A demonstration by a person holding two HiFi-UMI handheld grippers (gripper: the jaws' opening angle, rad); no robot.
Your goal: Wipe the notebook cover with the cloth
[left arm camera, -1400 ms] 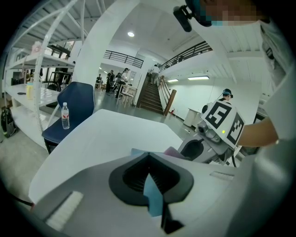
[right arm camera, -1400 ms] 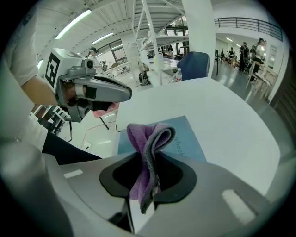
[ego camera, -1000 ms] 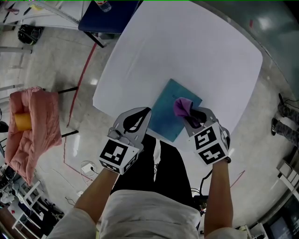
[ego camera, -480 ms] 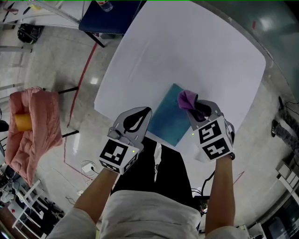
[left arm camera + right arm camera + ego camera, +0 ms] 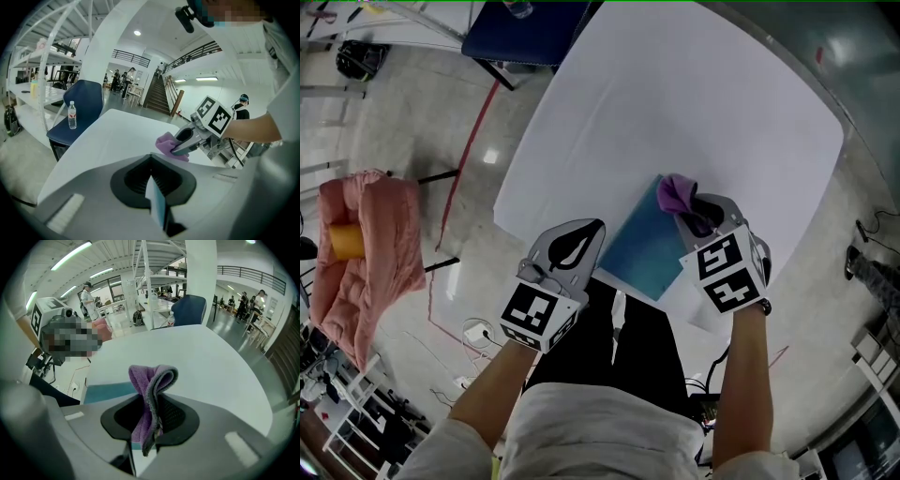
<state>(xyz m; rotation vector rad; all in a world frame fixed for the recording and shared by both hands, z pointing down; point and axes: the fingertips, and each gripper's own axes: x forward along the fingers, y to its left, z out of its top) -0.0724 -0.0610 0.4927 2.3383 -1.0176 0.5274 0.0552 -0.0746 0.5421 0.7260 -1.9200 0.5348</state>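
A teal notebook (image 5: 642,248) lies at the near edge of the white table (image 5: 675,103). My left gripper (image 5: 592,229) is shut on its near left edge; in the left gripper view the thin edge of the notebook (image 5: 157,208) stands between the jaws. My right gripper (image 5: 690,208) is shut on a folded purple cloth (image 5: 676,193), which rests at the notebook's far right corner. In the right gripper view the cloth (image 5: 150,390) sticks up from the jaws, with the notebook (image 5: 107,391) to the left. The left gripper view shows the cloth (image 5: 165,144) and the right gripper (image 5: 186,139).
A blue chair (image 5: 525,33) stands at the table's far left corner, with a water bottle (image 5: 72,116) on its seat. Pink fabric (image 5: 370,244) hangs over a stand on the floor to the left. People and shelves stand in the background.
My right gripper has carried the cloth across the cover, away from me and to the right, to the far right corner. The left gripper keeps its hold on the notebook.
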